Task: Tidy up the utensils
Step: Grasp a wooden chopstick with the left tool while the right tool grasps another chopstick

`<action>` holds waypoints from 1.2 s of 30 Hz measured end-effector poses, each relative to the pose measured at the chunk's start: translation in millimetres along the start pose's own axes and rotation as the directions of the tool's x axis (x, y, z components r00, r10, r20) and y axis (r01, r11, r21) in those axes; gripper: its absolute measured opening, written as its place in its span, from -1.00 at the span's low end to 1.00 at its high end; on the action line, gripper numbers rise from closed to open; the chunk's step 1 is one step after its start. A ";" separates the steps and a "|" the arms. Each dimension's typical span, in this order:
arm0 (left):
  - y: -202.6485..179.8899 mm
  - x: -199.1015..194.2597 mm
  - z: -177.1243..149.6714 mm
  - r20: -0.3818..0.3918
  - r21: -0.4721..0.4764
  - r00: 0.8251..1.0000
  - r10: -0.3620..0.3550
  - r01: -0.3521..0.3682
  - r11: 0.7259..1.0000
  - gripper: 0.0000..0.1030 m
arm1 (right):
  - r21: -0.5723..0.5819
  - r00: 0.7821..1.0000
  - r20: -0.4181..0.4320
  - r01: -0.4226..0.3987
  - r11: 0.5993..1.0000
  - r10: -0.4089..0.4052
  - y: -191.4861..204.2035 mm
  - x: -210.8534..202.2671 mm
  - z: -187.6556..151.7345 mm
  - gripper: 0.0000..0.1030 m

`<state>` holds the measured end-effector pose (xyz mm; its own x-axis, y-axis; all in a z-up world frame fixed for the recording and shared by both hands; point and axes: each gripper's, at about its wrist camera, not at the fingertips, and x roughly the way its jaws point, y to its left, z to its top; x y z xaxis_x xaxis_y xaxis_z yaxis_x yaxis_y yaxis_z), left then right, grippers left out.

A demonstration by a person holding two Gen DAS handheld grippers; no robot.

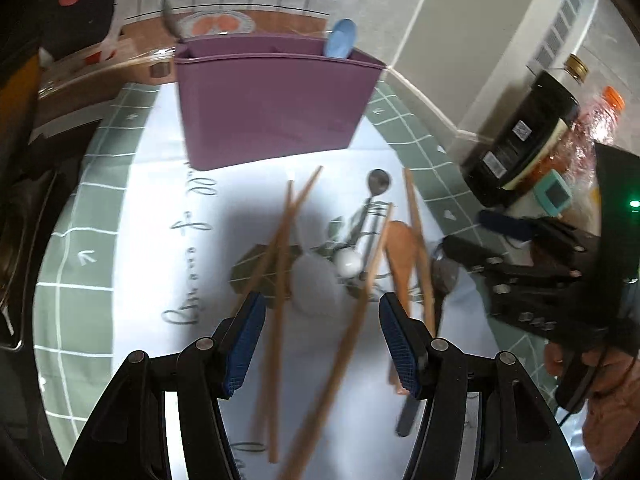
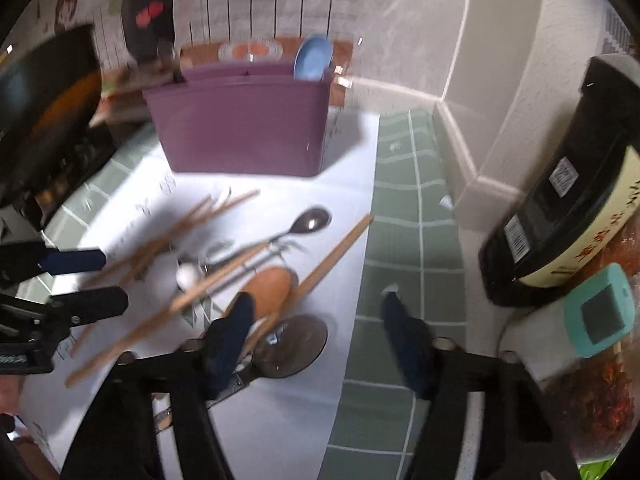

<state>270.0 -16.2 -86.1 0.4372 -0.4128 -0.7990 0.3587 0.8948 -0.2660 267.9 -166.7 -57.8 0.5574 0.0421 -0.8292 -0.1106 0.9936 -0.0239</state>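
Note:
A purple utensil holder [image 1: 272, 108] [image 2: 244, 128] stands at the back of the white mat [image 1: 160, 220], with a blue spoon [image 1: 340, 38] [image 2: 314, 58] upright in it. Loose on the mat lie several wooden chopsticks [image 1: 280, 260] [image 2: 336, 248], a metal spoon [image 1: 378, 182] [image 2: 312, 218], a wooden spoon [image 1: 400, 248] [image 2: 272, 284], a white ceramic spoon [image 1: 316, 284] and a dark grey spoon [image 2: 292, 340]. My left gripper [image 1: 322, 340] [image 2: 88, 282] hovers open over the chopsticks and white spoon, holding nothing. My right gripper [image 2: 320, 336] [image 1: 480, 236] is open above the dark grey spoon at the mat's right edge.
A dark bottle [image 1: 520, 132] [image 2: 560, 200], a teal timer [image 1: 554, 192] [image 2: 600, 312] and an orange-capped bottle [image 1: 608, 100] crowd the right side by the wall. A black pan [image 2: 40, 120] sits at the left. Green tiled counter [image 2: 400, 200] surrounds the mat.

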 end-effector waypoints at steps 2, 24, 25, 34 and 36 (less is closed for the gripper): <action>-6.3 4.8 3.5 -0.010 0.015 1.000 -0.013 0.013 1.000 0.16 | 0.018 1.000 -0.017 0.009 1.000 -0.009 -1.4 4.4 1.1 0.09; -29.0 50.7 11.0 -0.160 0.096 0.987 0.015 0.001 0.995 -0.83 | 0.053 0.997 -0.044 -0.061 0.997 0.063 -19.4 9.1 0.8 -0.18; -25.0 46.0 10.7 -0.146 0.073 0.989 0.018 -0.008 0.997 -0.85 | 0.074 0.996 -0.046 -0.073 0.995 0.077 -19.6 11.3 4.3 -0.18; 13.3 8.6 3.6 -0.064 -0.062 0.997 0.052 -0.056 0.997 -0.87 | 0.243 0.992 -0.097 -0.058 0.968 0.084 -16.6 48.5 34.5 -0.51; 22.5 0.7 0.0 -0.052 -0.089 0.997 0.060 -0.064 0.994 -0.87 | 0.245 0.992 -0.116 -0.017 0.969 0.047 -12.7 56.5 37.5 -0.51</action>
<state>278.4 3.7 -92.7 0.4145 -0.3491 -0.8404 0.2549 0.9311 -0.2610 331.7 -173.0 -83.4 0.4521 0.0764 -0.8887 0.0844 0.9882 0.1279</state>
